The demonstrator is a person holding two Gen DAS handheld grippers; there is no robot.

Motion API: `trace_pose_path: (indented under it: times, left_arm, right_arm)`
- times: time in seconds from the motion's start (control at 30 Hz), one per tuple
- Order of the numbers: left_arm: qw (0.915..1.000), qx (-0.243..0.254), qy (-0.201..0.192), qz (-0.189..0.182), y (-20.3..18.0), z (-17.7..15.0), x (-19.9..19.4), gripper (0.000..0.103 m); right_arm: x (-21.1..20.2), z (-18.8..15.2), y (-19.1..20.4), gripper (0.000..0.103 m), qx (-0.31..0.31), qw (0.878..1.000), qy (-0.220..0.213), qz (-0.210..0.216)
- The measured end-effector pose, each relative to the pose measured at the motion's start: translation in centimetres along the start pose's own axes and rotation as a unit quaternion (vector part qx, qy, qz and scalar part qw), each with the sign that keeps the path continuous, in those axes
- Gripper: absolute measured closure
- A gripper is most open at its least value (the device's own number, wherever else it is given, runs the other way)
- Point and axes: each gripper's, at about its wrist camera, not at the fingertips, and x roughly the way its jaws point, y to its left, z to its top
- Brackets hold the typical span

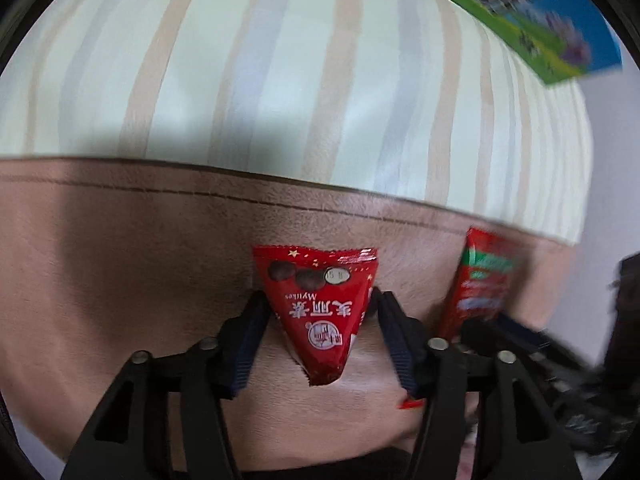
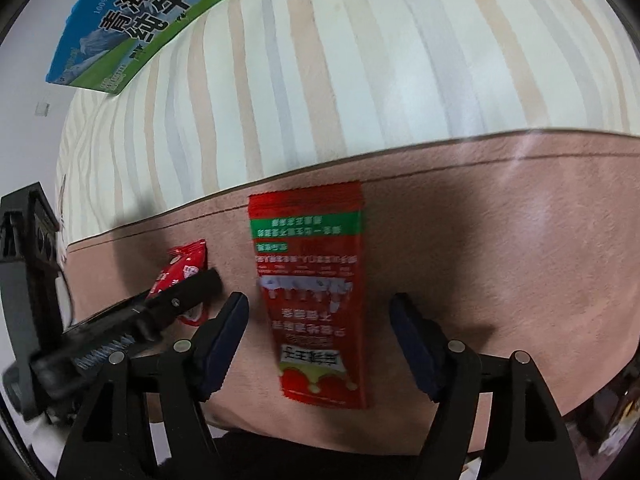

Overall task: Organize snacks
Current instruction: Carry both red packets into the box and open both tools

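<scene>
red foil sits nearest: the left gripper has its pads just beside the edges of a triangular chocolate pouch on the pink-brown cushion, though i cannot tell if it truly pinches. beside it the right gripper stands spread wide around a long red sachet lying flat, touching neither side, likely lined up for a grab. farther off lie a striped sheet and a blue-green milk carton.
</scene>
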Motion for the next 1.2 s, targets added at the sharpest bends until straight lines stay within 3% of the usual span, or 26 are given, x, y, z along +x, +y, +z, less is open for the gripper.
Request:
trace_pose_path:
  times: [0.13, 0.23, 0.53, 0.63, 0.67, 0.7, 0.8, 1.1, 1.2]
  left_arm:
    - [0.9933, -0.072, 0.048, -0.077, 3.1, 1.4, 0.1, 0.046]
    - [0.9892, -0.092, 0.071, -0.090, 3.9, 2.0, 0.7, 0.046]
    - [0.9921, -0.085, 0.085, -0.035, 1.9, 2.3, 1.1, 0.048]
    - [0.9952, -0.066, 0.072, -0.007, 1.1, 1.9, 1.2, 0.059]
    - [0.9958, -0.061, 0.068, -0.001, 1.0, 1.8, 1.2, 0.065]
    - [0.9963, -0.058, 0.063, 0.004, 0.9, 1.6, 1.1, 0.066]
    - [0.9973, -0.054, 0.049, 0.006, 0.7, 1.1, 0.6, 0.069]
    - [0.9985, 0.000, 0.002, 0.054, -1.9, -0.8, -1.1, 0.069]
    - [0.9980, 0.010, -0.009, 0.062, -4.4, -1.1, -0.8, 0.069]
  right_arm:
    - [0.5, -0.3, -0.1, 0.027, 0.014, 1.000, 0.012, 0.017]
    - [0.6, -0.2, -0.2, 0.027, 0.014, 1.000, 0.017, 0.013]
    - [1.9, -0.3, 1.4, 0.027, 0.013, 1.000, 0.015, -0.007]
    - [2.6, -0.4, 2.2, 0.028, 0.012, 1.000, 0.010, -0.012]
    - [2.8, -0.5, 2.2, 0.031, 0.011, 1.000, 0.007, -0.017]
    - [2.9, -0.6, 2.3, 0.040, 0.007, 1.000, 0.001, -0.028]
    - [3.0, -1.0, 2.5, 0.052, -0.004, 0.999, -0.011, -0.046]
    - [1.6, -2.1, 2.8, 0.059, -0.018, 0.999, -0.034, -0.039]
    - [0.9, -2.3, 2.8, 0.062, -0.020, 0.999, -0.038, -0.026]
